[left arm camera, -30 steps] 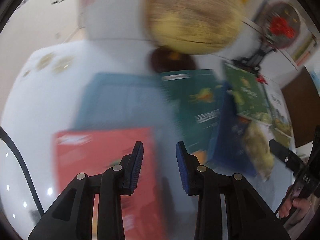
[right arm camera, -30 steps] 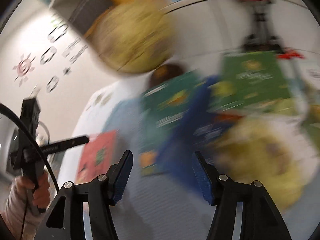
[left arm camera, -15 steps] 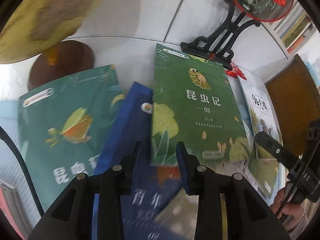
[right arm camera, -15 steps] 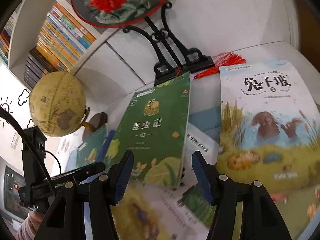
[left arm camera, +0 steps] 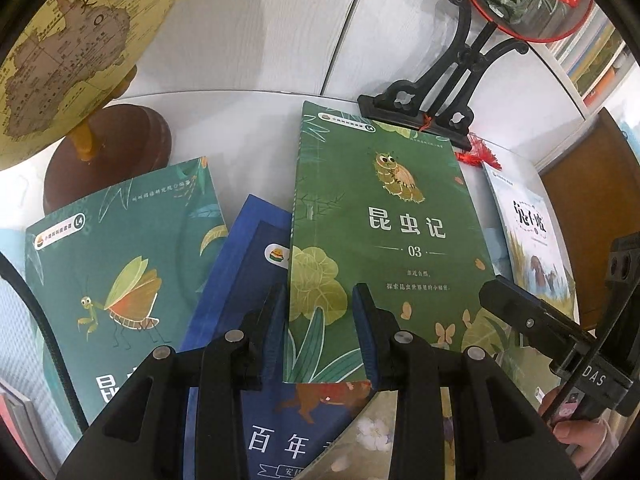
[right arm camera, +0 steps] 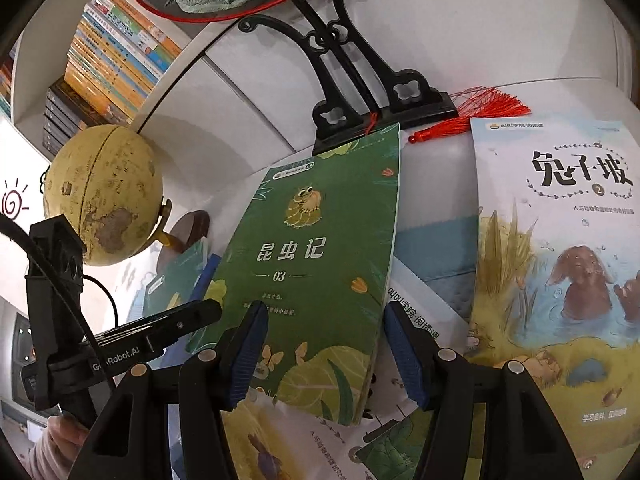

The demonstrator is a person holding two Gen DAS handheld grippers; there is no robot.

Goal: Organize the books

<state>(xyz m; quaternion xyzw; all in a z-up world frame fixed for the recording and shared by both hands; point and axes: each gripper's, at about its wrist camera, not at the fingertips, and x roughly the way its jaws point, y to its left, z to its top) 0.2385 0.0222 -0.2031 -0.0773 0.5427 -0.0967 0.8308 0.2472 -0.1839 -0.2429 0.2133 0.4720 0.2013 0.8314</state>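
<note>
Both claws newly over green book [left arm camera: 384,216]

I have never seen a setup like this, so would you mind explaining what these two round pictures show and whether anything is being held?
There is no robot here: a person carries a handheld gripper in each hand, and each has a fisheye camera looking along its jaws, hence the round pictures. One picture comes from the left gripper, the other from the right gripper; each also catches the other tool at its edge.

On the white surface lie scattered children's books: a green insect book marked 03, a teal mantis book, a blue book and a rabbit storybook. Behind them stand a globe and a black fan stand.

Both pairs of jaws stand apart above the green book, holding nothing.
</note>
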